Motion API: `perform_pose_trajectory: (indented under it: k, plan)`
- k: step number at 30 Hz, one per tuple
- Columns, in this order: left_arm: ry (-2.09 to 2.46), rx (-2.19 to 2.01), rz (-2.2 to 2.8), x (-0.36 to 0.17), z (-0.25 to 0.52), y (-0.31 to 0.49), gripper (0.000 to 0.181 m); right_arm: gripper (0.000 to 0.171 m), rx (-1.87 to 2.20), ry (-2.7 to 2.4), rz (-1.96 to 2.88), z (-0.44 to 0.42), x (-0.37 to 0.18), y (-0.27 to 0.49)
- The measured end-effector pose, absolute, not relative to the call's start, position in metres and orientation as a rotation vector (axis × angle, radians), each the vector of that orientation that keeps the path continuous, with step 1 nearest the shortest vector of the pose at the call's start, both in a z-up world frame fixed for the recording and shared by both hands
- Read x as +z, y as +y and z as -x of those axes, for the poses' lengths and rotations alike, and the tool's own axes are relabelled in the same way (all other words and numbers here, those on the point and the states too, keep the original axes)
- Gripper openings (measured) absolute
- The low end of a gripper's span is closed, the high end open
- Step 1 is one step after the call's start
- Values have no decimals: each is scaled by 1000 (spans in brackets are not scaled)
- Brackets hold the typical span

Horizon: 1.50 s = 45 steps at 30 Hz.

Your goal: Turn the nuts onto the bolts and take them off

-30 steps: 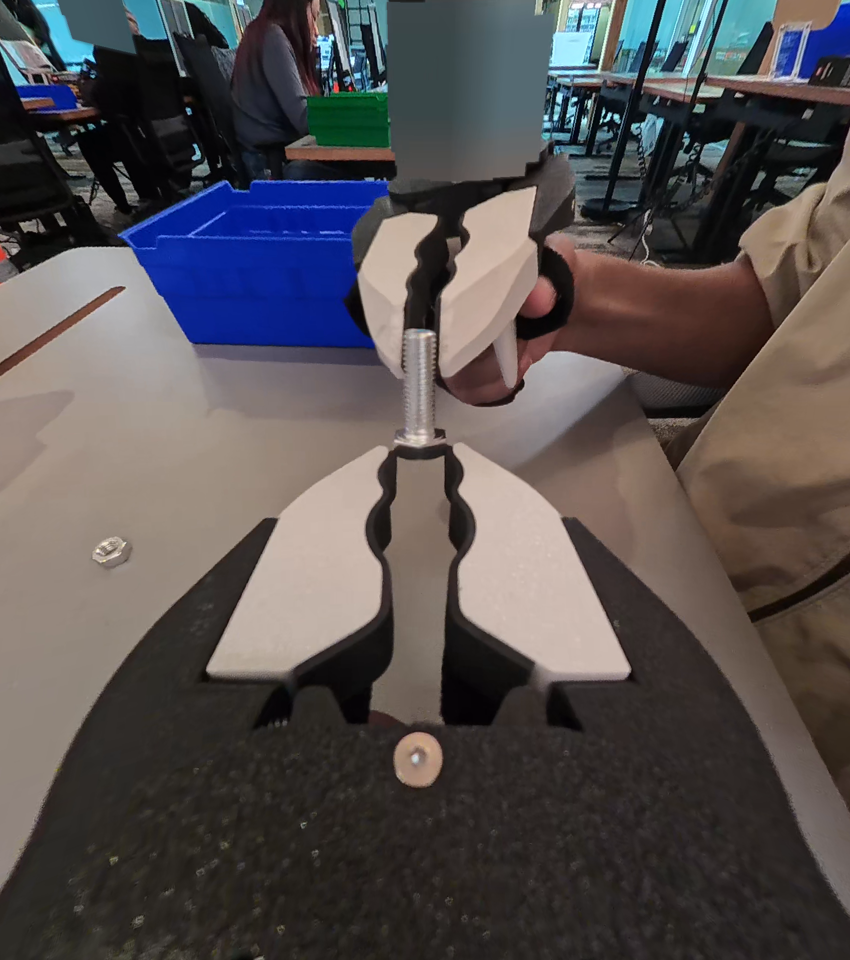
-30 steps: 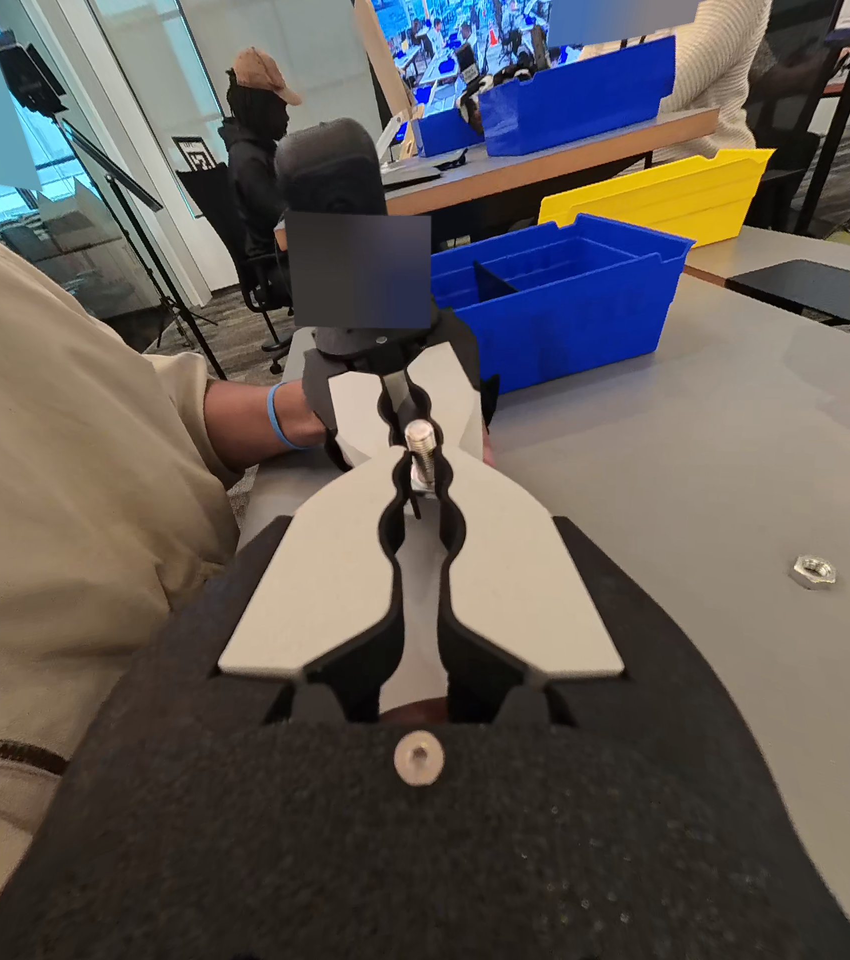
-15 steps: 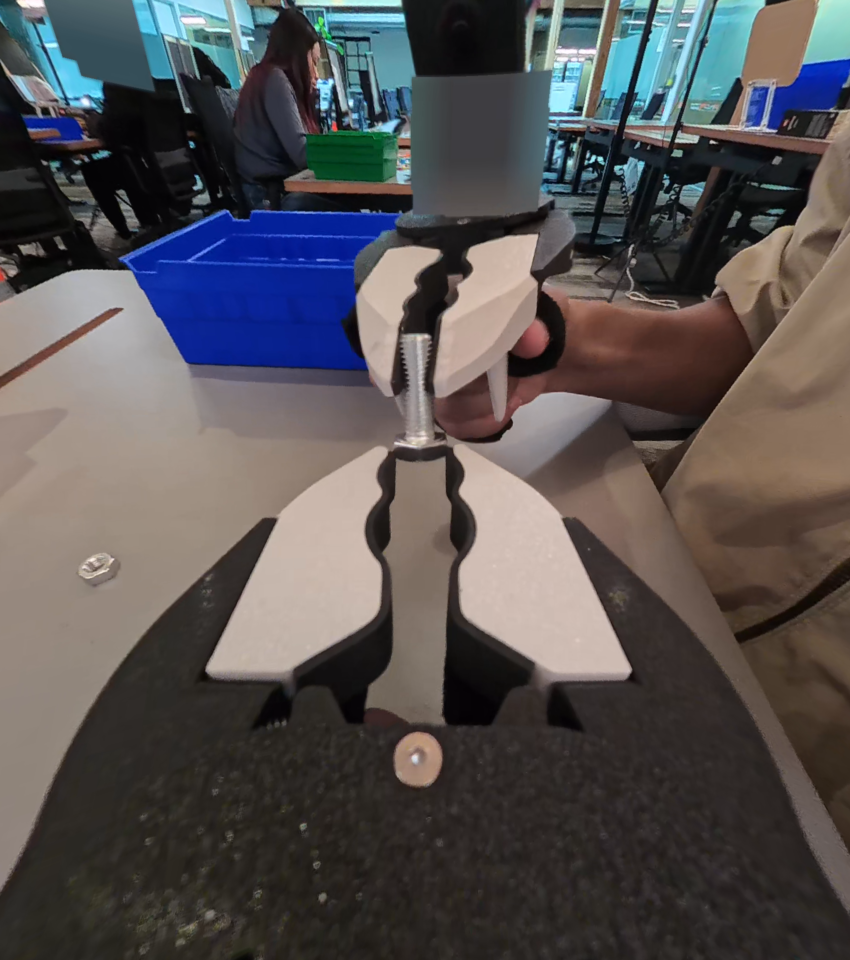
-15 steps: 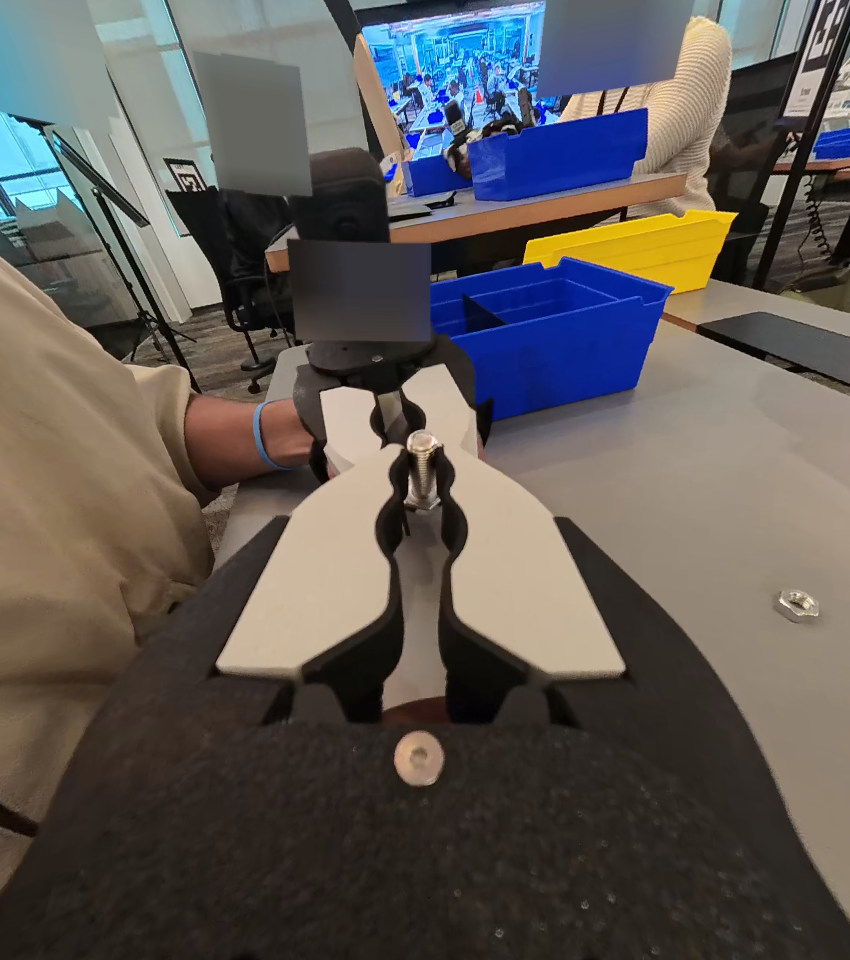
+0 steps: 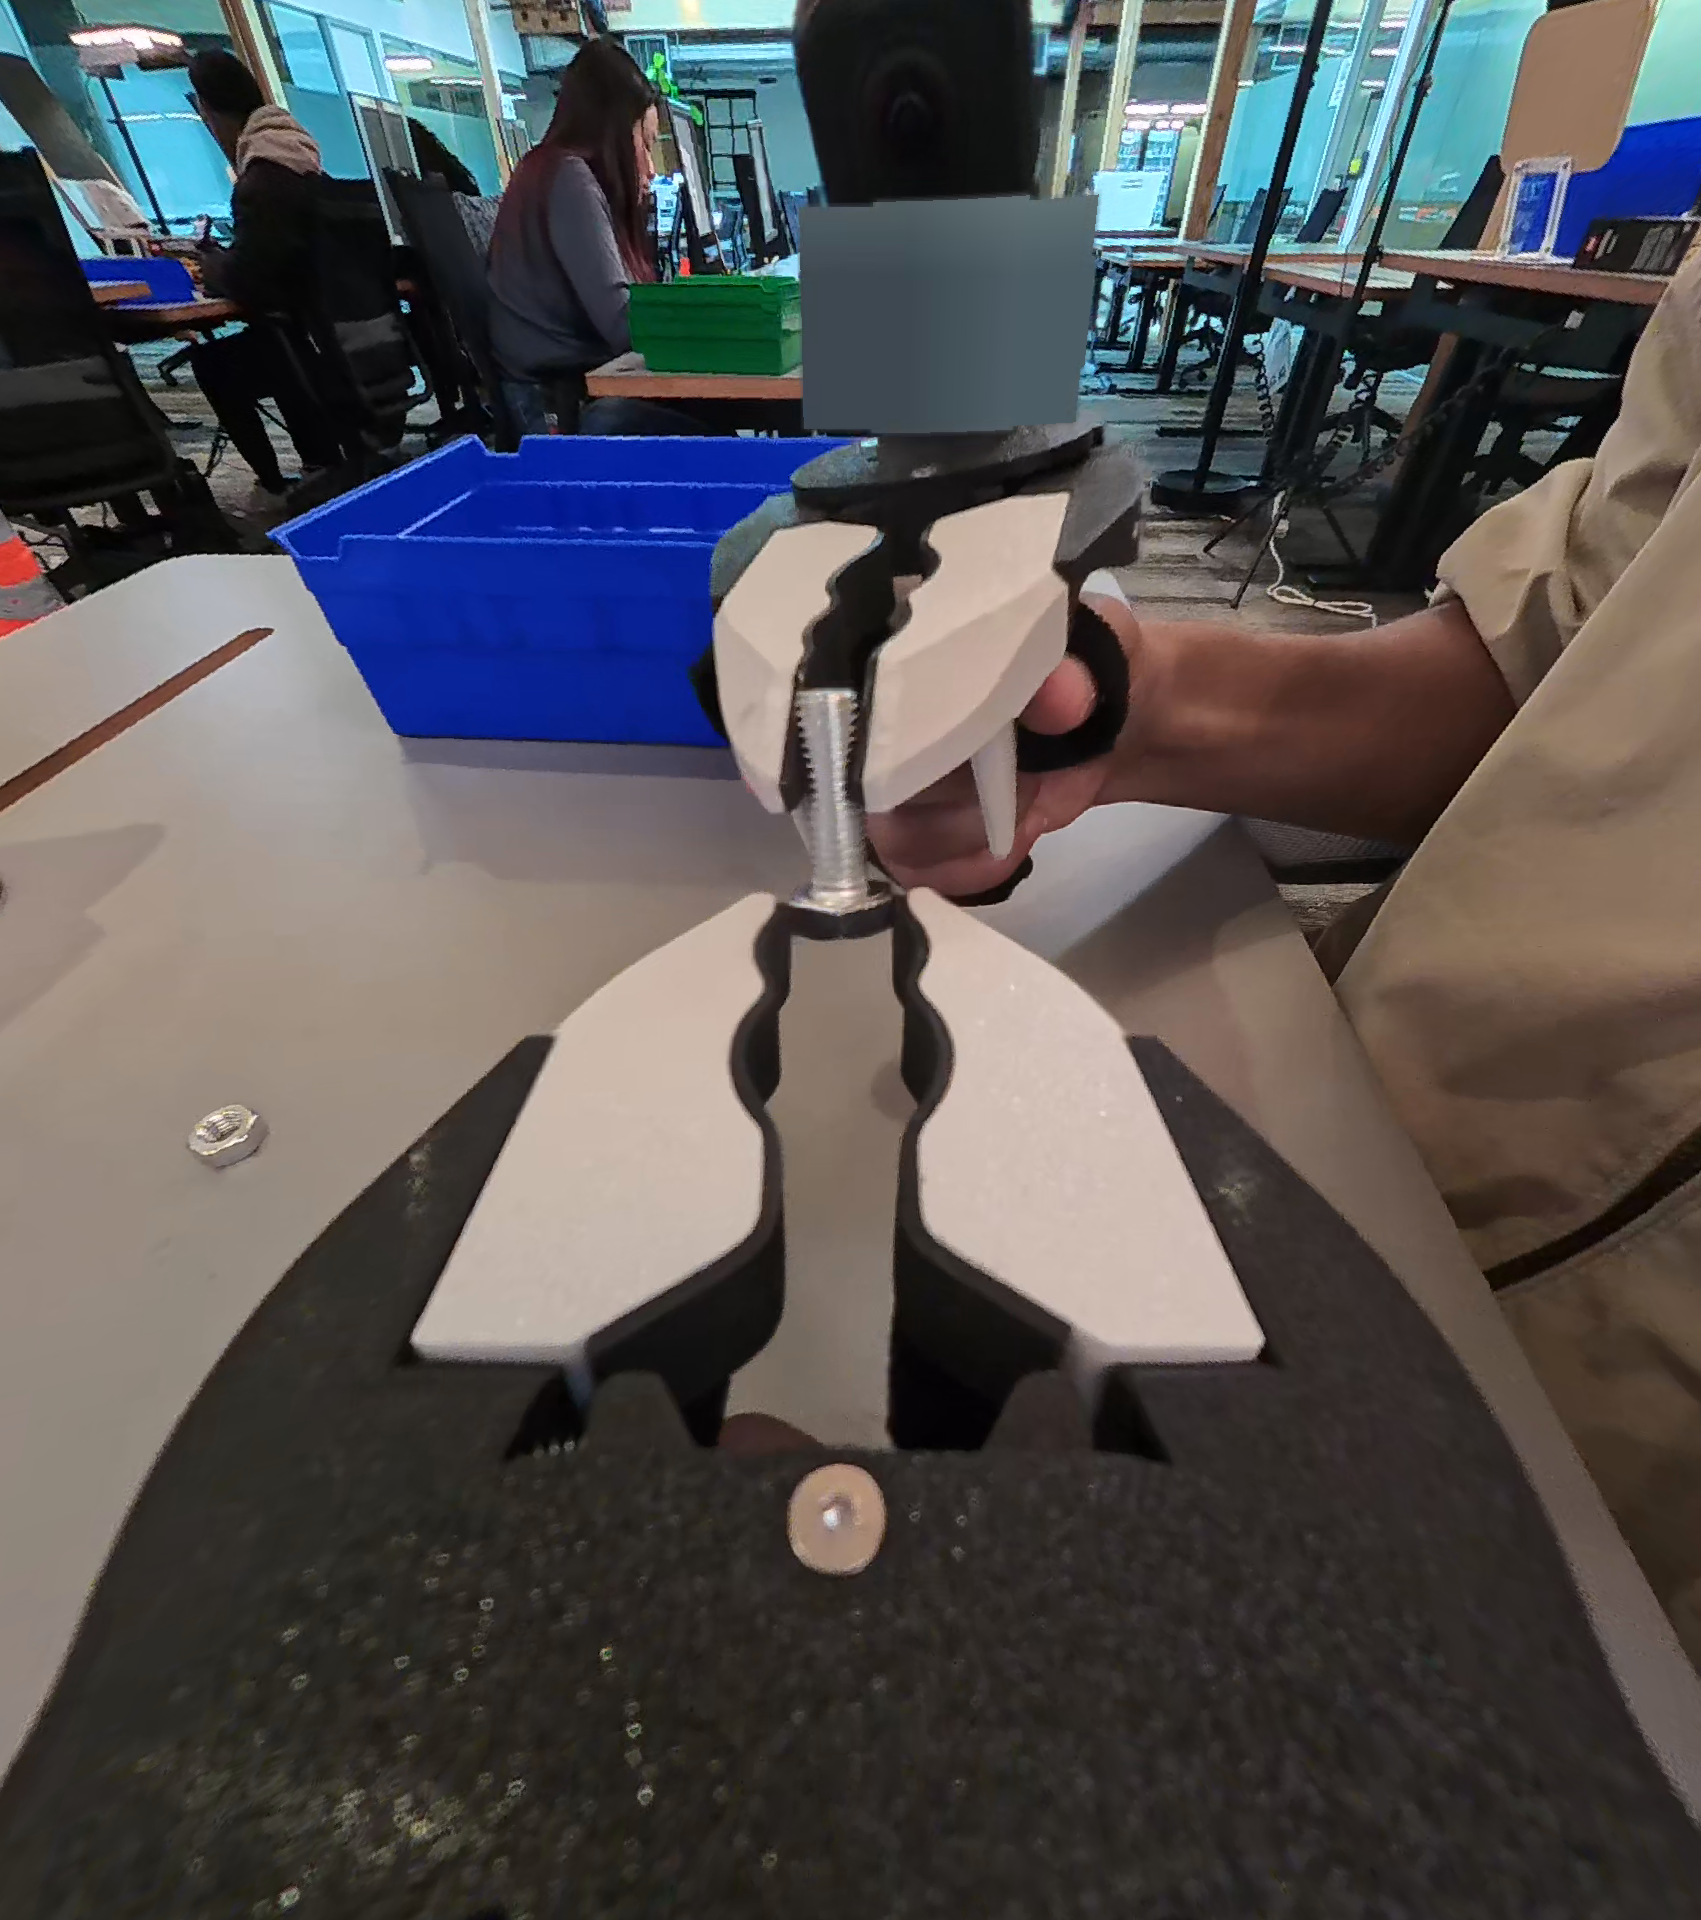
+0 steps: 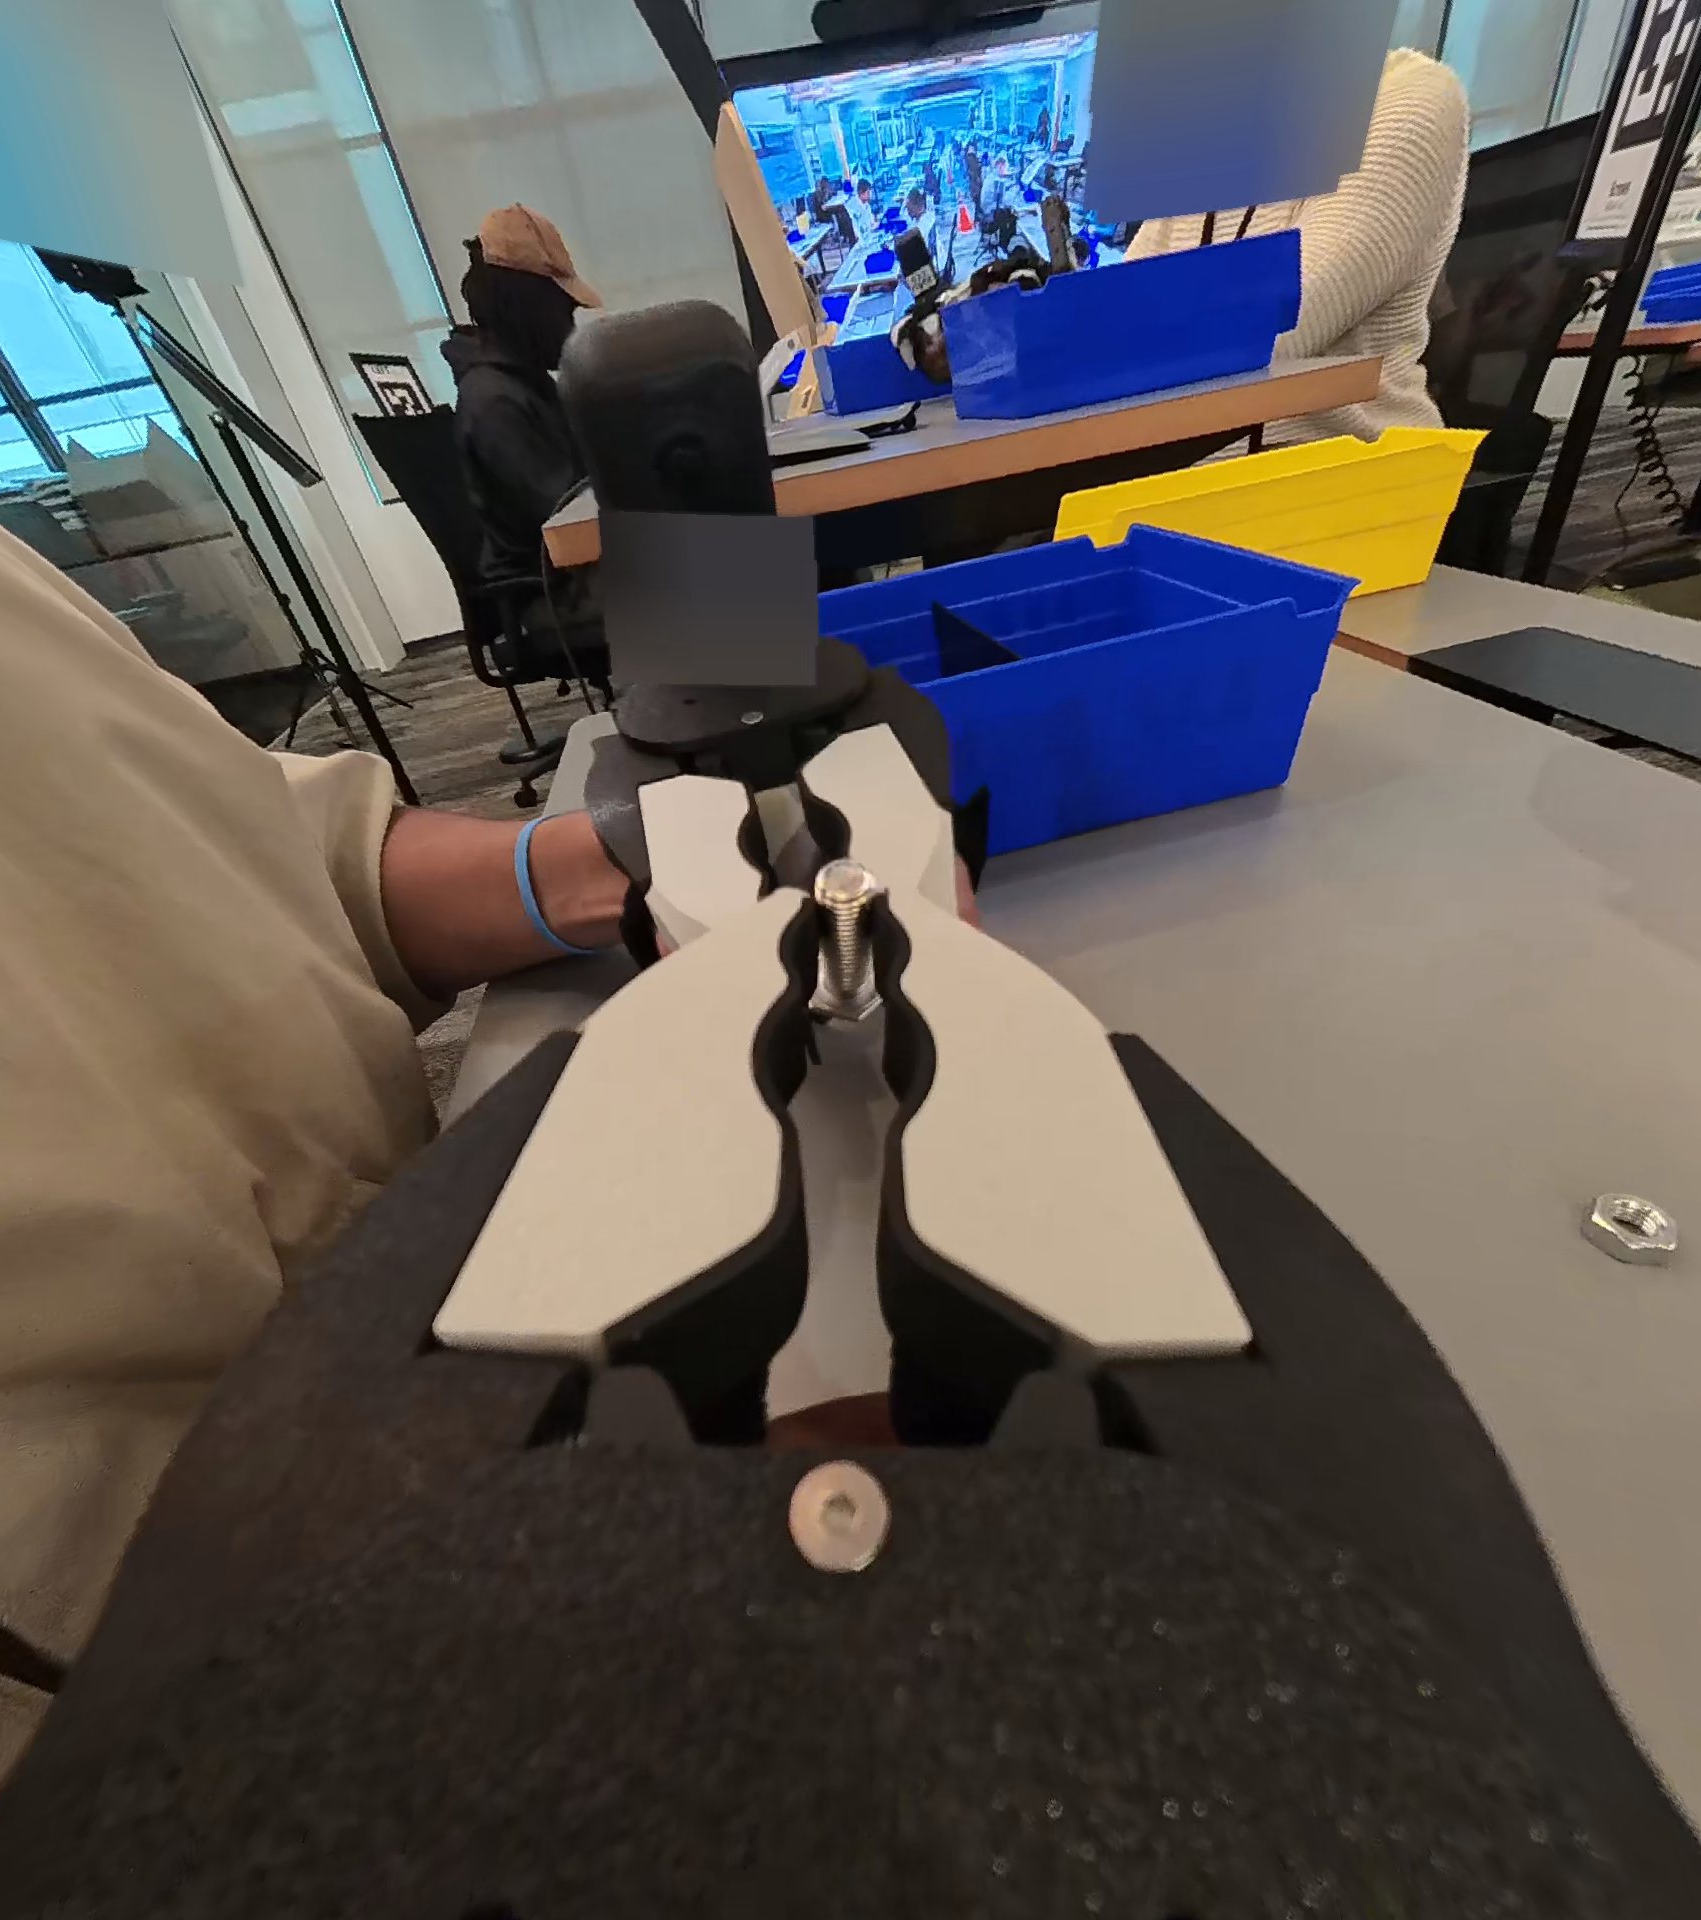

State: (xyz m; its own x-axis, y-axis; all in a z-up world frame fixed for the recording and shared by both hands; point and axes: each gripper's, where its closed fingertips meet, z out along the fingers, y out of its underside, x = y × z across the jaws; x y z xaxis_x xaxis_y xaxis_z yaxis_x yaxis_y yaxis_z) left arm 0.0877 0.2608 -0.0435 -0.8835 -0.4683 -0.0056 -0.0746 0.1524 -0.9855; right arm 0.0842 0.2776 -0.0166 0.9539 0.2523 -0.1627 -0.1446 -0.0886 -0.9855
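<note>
A silver bolt (image 5: 828,790) is held between my two grippers above the grey table (image 5: 306,935). My left gripper (image 5: 841,920) is shut on the bolt's hex head (image 5: 838,902) at its fingertips. The threaded shaft runs up from there into my right gripper (image 5: 830,800). In the right wrist view my right gripper (image 6: 841,920) is shut on a hex nut (image 6: 846,1006) at the near end of the shaft (image 6: 841,951). The left gripper (image 6: 794,831) faces it just beyond. A second loose nut (image 5: 226,1135) lies flat on the table and also shows in the right wrist view (image 6: 1628,1228).
A blue bin (image 5: 534,623) stands on the table behind the grippers; it has a black divider (image 6: 971,644). A yellow bin (image 6: 1272,499) and a black mat (image 6: 1604,686) lie farther off. The person's beige sleeves flank both grippers. People sit at desks behind. My two grippers' fingertips are within a few centimetres of each other.
Both grippers have kept their hold. The right gripper has tilted, so more of the shaft and the nut show between its fingers. The loose nut has not moved.
</note>
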Motion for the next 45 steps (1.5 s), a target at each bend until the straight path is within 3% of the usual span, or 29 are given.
perform_pose_trajectory:
  k: [10, 13, 18, 23, 28, 42, 44, 45]
  plan:
    - [2121, -1823, 517, -40, -86, 262, 18, 10, 412, -61, 1581, -84, -14, 276]
    - [2093, -1783, 619, -48, -98, 271, 18, 25, 373, 9, 1593, -98, -17, 272]
    - [1964, -1770, 894, -57, -129, 299, 18, 35, 152, 236, 1752, -146, -46, 260]
    - [1795, -1682, 1071, -57, -150, 330, 18, 29, -112, 418, 1906, -187, -73, 254]
    - [1722, -1652, 1097, -52, -153, 342, 18, 42, -404, 474, 2209, -234, -118, 285]
    - [1753, -1638, 1078, -50, -150, 337, 17, 38, -357, 620, 2324, -269, -156, 331]
    - [1756, -1647, 1077, -48, -149, 336, 18, 31, -341, 602, 2320, -266, -157, 334]
    - [1755, -1650, 1080, -48, -149, 337, 17, 18, -322, 593, 2326, -264, -158, 335]
